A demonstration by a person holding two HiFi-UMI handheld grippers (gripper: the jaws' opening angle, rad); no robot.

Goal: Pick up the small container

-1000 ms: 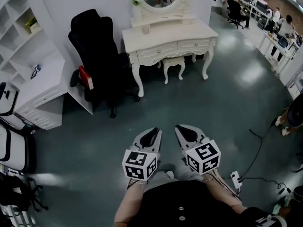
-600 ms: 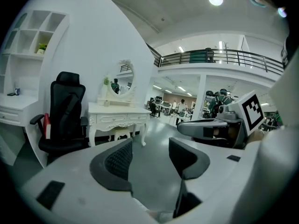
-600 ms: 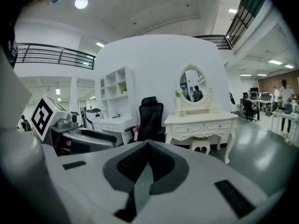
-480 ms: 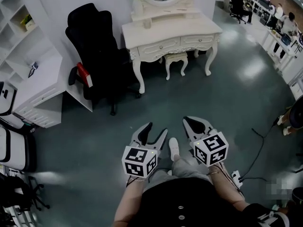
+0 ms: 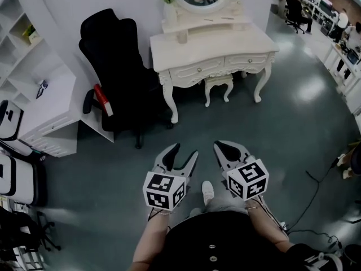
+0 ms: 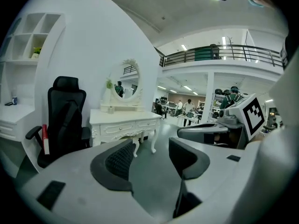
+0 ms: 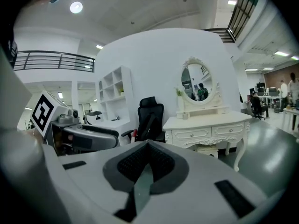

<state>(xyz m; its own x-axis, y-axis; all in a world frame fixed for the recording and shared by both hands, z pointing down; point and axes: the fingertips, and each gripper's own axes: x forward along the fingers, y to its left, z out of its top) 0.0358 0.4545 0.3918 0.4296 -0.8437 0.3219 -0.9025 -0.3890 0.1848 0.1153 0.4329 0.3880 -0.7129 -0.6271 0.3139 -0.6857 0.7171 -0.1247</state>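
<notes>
A small pale container (image 5: 181, 37) stands on the white dressing table (image 5: 225, 44) below the oval mirror, far ahead of both grippers. It is tiny in the left gripper view (image 6: 110, 109) and the right gripper view (image 7: 185, 116). My left gripper (image 5: 184, 151) is held over the grey floor with its jaws apart and nothing between them (image 6: 152, 148). My right gripper (image 5: 223, 145) hangs beside it, jaws closed together and empty (image 7: 148, 146).
A black office chair (image 5: 113, 66) with a red item on its seat stands left of the table. A white stool (image 5: 217, 83) sits under the table. White shelves and a desk (image 5: 51, 95) line the left wall. Cables (image 5: 316, 179) lie on the floor at right.
The view has moved closer to the dressing table. The left gripper's jaws have parted since one second ago. The right gripper stays shut.
</notes>
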